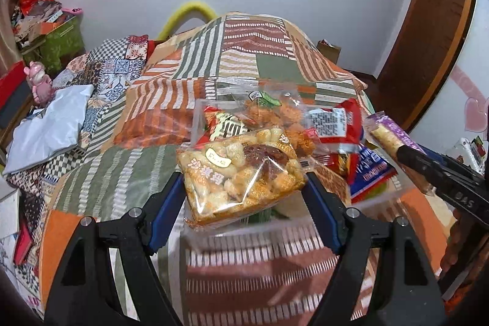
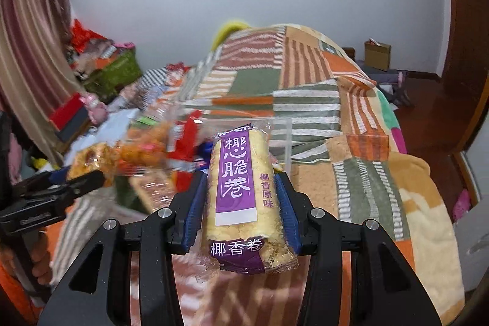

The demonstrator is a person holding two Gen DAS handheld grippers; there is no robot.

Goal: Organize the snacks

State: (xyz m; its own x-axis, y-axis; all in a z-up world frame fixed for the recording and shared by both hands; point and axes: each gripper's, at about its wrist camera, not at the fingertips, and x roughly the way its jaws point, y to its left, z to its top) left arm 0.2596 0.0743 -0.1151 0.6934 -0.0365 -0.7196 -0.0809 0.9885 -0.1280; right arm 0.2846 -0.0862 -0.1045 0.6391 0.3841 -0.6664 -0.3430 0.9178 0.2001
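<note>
The snacks are sitting piled in a clear bin (image 1: pixel 376 197) on the patchwork bed (image 1: pixel 250 51) while I am gripping a puffed-rice cake bag (image 1: pixel 241 170) in my left tool (image 1: pixel 244 185) and a coconut roll (image 2: pixel 241 191) in my right tool (image 2: pixel 241 203).

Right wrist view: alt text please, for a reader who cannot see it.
The right gripper clamps a purple-labelled coconut roll packet above a striped patchwork blanket. At left, the left gripper holds another snack bag near a clear bin of snacks.
</note>
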